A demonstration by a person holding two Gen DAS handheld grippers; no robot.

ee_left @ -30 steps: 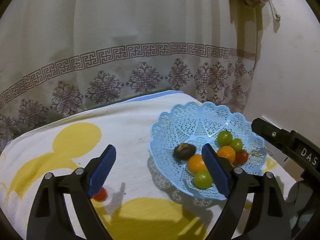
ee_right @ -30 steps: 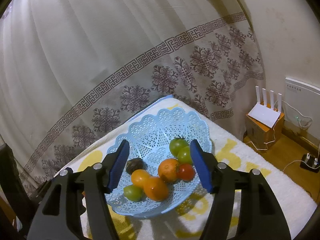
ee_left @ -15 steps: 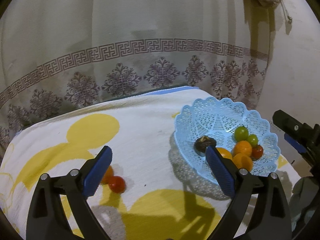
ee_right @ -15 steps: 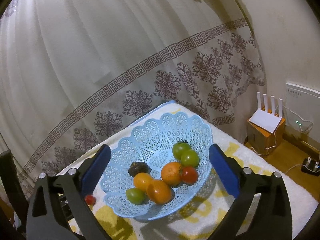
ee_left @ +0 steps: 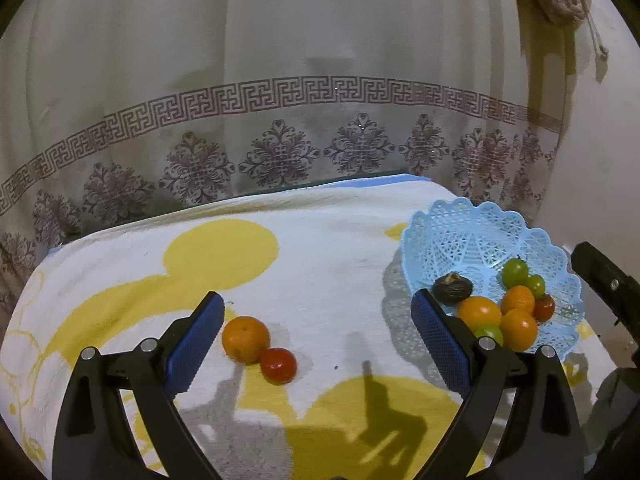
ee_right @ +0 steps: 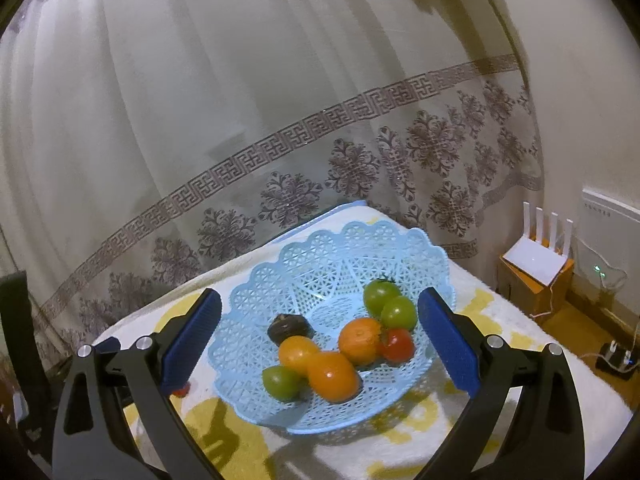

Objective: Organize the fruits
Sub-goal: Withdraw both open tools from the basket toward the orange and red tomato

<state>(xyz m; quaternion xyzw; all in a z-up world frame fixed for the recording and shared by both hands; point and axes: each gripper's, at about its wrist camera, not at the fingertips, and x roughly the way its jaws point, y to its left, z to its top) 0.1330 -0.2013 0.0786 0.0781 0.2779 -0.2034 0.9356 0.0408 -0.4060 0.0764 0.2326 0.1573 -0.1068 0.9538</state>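
**Still two fruits outside the basket**

Right now the left gripper hangs over the white-and-yellow cloth with its blue fingers spread wide and nothing between them but air. Just inside its left finger, close to the pad, an orange lies on the cloth, and a small red tomato sits touching it on the side nearer the right finger. Beyond the right finger stands the pale blue lace-pattern basket, partly hidden by that finger.

The right gripper hovers above the same basket, fingers also wide apart and empty, one on each side of it. Framed between them lie three oranges, three green tomatoes, one red tomato and a dark brown fruit, all heaped toward the near side of the basket. Outside the left finger, low on the cloth, a sliver of red peeks out. A patterned curtain hangs behind.
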